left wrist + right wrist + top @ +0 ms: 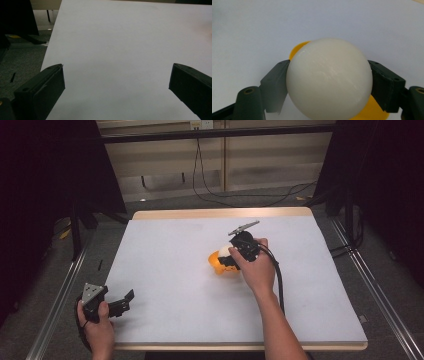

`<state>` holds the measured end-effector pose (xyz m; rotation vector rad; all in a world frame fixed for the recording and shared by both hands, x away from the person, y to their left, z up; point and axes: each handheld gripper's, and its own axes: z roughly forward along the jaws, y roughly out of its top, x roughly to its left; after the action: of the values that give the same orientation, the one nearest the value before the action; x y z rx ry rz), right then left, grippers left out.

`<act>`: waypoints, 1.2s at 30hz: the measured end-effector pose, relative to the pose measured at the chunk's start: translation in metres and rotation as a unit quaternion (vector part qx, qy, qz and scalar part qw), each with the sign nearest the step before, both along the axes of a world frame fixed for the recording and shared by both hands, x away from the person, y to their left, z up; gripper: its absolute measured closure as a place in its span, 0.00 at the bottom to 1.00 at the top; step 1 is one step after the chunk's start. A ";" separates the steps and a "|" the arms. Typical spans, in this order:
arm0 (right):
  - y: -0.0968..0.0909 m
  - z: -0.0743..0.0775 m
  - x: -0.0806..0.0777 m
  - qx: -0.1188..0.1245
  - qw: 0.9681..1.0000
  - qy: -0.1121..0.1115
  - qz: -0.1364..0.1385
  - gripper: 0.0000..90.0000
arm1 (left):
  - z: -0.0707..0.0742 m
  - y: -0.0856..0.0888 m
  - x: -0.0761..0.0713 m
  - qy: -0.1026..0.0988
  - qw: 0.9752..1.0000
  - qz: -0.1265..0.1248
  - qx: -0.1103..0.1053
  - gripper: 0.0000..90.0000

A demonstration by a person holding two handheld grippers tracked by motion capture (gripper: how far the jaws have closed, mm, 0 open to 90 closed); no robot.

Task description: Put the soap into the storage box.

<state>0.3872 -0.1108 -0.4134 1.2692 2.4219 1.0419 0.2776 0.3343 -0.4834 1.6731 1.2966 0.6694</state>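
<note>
Your right gripper (329, 82) closes matt black plastic jaws on a smooth, glossy white ball (329, 80) above a shiny yellow plastic piece (372, 111). Your left gripper (116, 87) has the same dull black finish. The table (175, 240) wears a matt pale sheet over a wooden edge.

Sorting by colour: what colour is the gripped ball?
White ball, clearest in the right gripper view.

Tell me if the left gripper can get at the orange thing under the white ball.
Probably not yet. The right gripper is shut on the white ball right over the orange thing. The left gripper is open, with bare table between.
</note>
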 end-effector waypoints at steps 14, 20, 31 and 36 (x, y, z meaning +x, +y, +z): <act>0.008 -0.010 0.003 -0.013 0.999 0.005 -0.040 0.26 | 0.000 0.000 0.000 0.000 1.000 0.000 -0.001 0.00; 0.012 -0.015 0.004 -0.017 0.998 0.010 -0.056 0.26 | 0.000 0.000 0.000 0.000 1.000 0.000 -0.001 0.00; 0.013 -0.020 0.004 -0.021 0.997 0.021 -0.075 0.26 | 0.000 0.000 0.000 0.000 1.000 0.001 -0.001 0.00; 0.012 -0.017 0.003 -0.008 0.996 0.017 -0.082 0.22 | 0.000 0.001 0.000 0.000 1.000 0.000 -0.001 0.00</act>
<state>0.3903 -0.0991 -0.4309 1.4635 2.2992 0.9602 0.2777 0.3350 -0.4834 1.6716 1.2977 0.6677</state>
